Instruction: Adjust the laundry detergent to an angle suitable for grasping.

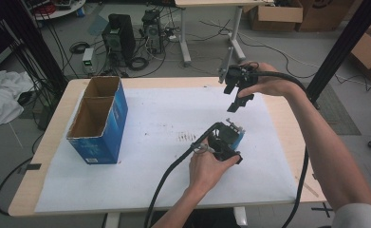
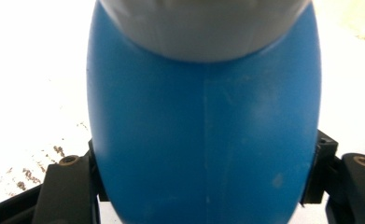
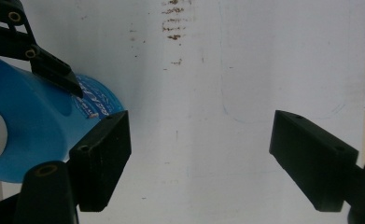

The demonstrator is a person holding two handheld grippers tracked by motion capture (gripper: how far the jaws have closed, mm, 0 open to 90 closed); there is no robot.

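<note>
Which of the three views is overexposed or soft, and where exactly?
Left gripper view: the white table cover is blown out, and the blue bottle sits so close it looks soft. Right gripper view: evenly lit, the right gripper sharp over the cover. High view: even light, slightly grainy, the cardboard box readable.

blue bottle (image 2: 203,135), white sheet (image 1: 164,161), blue box (image 1: 108,128)

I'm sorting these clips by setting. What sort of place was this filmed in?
Probably a lab or workshop, not a home: desktop computer towers with loose cables stand on the grey floor, cardboard boxes are stacked by the far wall, and the table is covered with a white sheet.
</note>
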